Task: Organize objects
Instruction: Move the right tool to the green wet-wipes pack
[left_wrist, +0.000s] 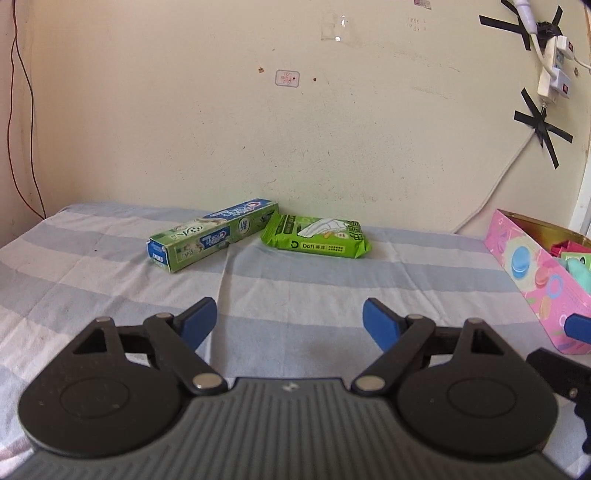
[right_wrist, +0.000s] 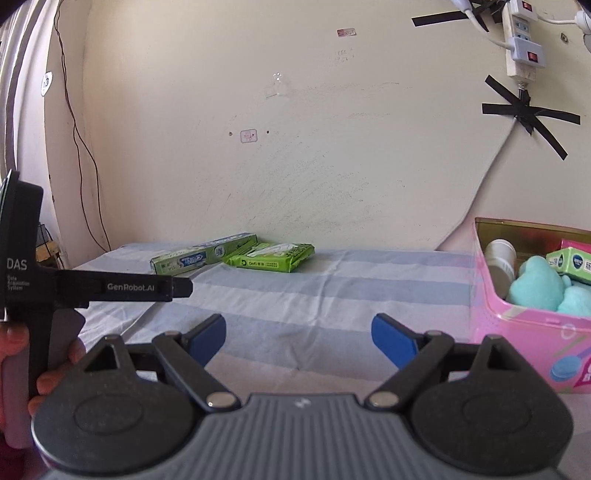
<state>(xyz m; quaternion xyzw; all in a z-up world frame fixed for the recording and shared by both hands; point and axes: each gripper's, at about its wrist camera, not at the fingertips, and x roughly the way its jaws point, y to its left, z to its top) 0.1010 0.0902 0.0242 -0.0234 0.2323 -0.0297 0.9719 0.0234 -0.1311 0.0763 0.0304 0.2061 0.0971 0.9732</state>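
Toothpaste box (left_wrist: 212, 232) and green wipes pack (left_wrist: 316, 236) well ahead of both empty, wide-open hand-held grippers.

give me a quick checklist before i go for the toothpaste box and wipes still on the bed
1. Left gripper open and empty: ok
2. Right gripper open and empty: ok
3. Toothpaste box lying flat, nothing on top: ok
4. Green wipes pack reachable, nothing on top, though close against the box: ok
5. Pink box has room left: cannot tell, it already holds several things
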